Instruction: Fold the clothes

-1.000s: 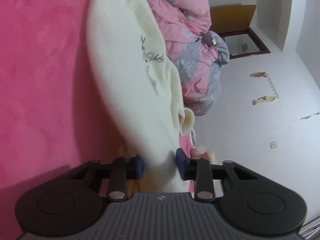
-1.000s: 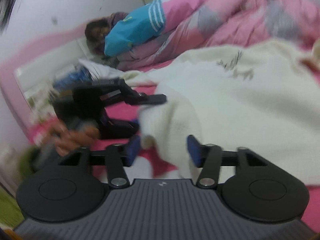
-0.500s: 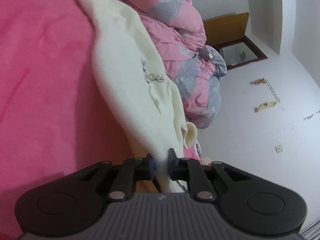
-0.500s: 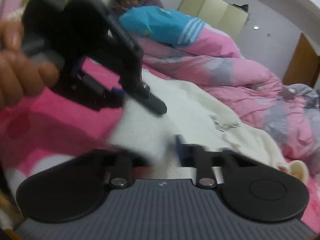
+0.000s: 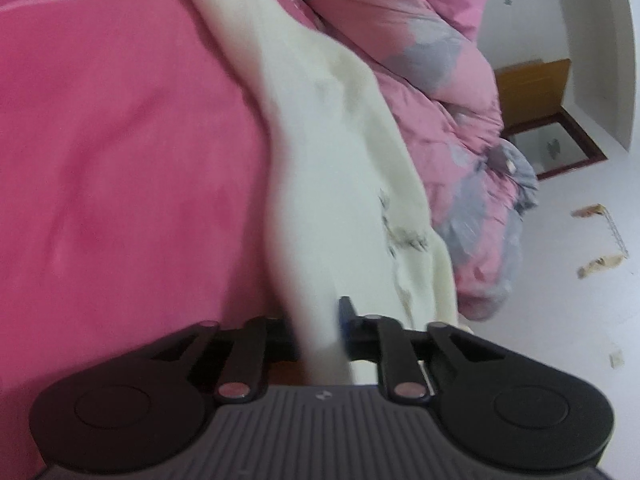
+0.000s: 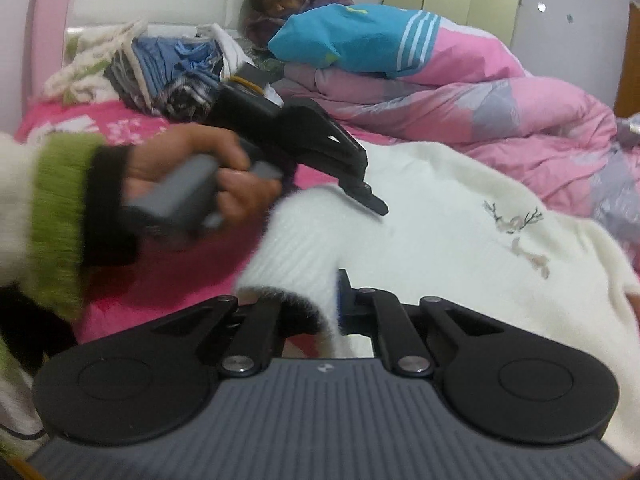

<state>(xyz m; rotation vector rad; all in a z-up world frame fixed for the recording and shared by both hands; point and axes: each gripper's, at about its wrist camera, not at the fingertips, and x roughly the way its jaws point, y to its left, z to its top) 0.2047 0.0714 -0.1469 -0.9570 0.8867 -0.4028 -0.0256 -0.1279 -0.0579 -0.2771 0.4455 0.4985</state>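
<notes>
A cream knit sweater (image 5: 320,152) with a small deer embroidery (image 6: 516,224) lies across the pink bed sheet (image 5: 112,152). In the left wrist view it stretches away from my left gripper (image 5: 318,332), which is shut on its near edge; the cloth hides the left pad, and the blue right pad (image 5: 345,320) presses on it. My right gripper (image 6: 316,304) is shut on a ribbed edge (image 6: 296,248) of the same sweater. The right wrist view also shows the left gripper (image 6: 372,202), held by a hand (image 6: 192,176), clamped on the sweater just beyond.
A rumpled pink and grey duvet (image 6: 500,100) lies behind the sweater, with a blue jacket (image 6: 352,40) on it and a person lying near the headboard (image 6: 160,0). A pile of clothes (image 6: 168,76) sits at the bed's head. A wooden door (image 5: 532,88) stands far off.
Both grippers went from open around the sweater's edge to shut on it. The two grippers have since swung, and the sweater now stretches out from them.
</notes>
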